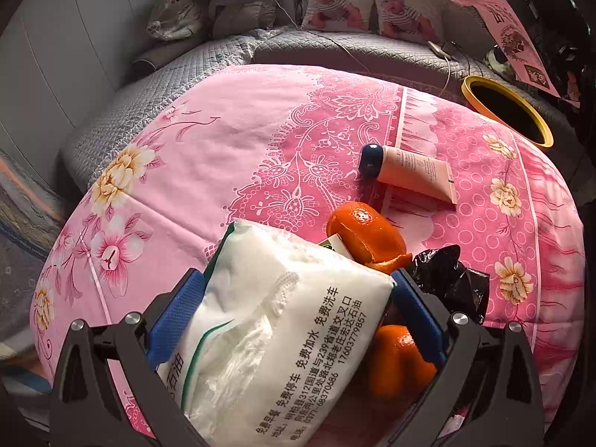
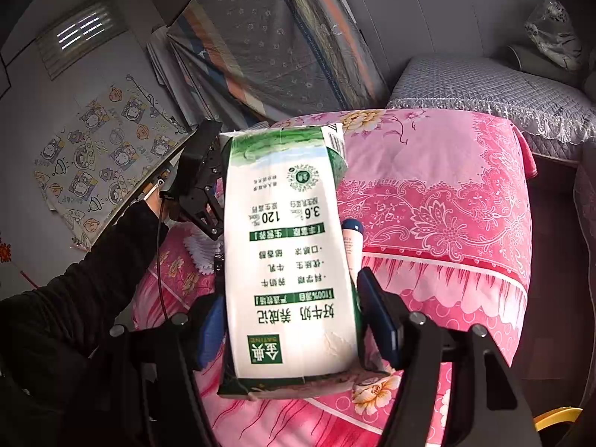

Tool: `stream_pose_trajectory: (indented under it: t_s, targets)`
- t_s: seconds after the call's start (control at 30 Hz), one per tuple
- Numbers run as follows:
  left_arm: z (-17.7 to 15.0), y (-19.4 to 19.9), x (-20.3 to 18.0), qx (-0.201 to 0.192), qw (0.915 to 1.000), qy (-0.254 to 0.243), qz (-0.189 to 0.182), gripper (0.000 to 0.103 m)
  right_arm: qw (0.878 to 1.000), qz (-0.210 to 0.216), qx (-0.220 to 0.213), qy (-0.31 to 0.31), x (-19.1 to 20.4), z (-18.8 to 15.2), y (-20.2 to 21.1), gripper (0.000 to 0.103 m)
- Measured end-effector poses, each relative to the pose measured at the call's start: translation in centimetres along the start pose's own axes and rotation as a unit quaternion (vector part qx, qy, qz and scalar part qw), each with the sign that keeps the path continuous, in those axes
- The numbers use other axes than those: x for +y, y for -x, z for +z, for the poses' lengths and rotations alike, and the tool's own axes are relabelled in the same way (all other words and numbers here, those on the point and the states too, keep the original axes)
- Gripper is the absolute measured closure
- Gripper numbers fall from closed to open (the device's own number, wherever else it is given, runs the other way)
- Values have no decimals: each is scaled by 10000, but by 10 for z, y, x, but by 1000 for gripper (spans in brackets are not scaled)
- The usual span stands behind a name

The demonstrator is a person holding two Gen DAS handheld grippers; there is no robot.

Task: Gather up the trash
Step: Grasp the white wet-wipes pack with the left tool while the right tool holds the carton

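Note:
My left gripper (image 1: pixel 298 298) is shut on a white tissue pack (image 1: pixel 275 335) with black print, just above the pink floral quilt (image 1: pixel 231 138). Orange peel (image 1: pixel 365 234) lies just beyond the pack, more peel (image 1: pixel 398 361) sits under the right finger, and a crumpled black plastic bag (image 1: pixel 450 279) lies beside it. A pink tube with a dark blue cap (image 1: pixel 406 171) lies farther right. My right gripper (image 2: pixel 294 313) is shut on a white and green milk carton (image 2: pixel 287 253), held above the quilt (image 2: pixel 439 193). The left gripper (image 2: pixel 201 186) shows behind the carton.
A yellow-rimmed bin (image 1: pixel 506 111) stands off the quilt's far right edge; its rim also shows in the right wrist view (image 2: pixel 555 419). A grey quilted sofa (image 1: pixel 335 48) with baby-print cushions (image 1: pixel 339 5) lies behind. A pink bag (image 1: pixel 499 7) hangs at top right.

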State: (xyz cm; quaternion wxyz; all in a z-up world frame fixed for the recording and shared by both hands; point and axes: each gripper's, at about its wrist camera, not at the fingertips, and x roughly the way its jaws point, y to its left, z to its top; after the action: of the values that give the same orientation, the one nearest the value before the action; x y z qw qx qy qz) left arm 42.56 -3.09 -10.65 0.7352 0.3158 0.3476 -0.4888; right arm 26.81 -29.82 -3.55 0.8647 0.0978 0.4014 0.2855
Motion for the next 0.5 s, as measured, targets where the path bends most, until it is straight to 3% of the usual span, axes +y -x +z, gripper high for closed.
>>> stream_pose_trajectory:
  t_s: [0.2, 0.5]
  targets:
    - [-7, 0, 18, 126, 9993, 271, 230, 7, 9999, -79, -49, -42, -2, -4, 10, 41]
    - [-12, -15, 44, 64, 9942, 1062, 170, 9, 9999, -103, -98, -67, 3, -9, 15, 41]
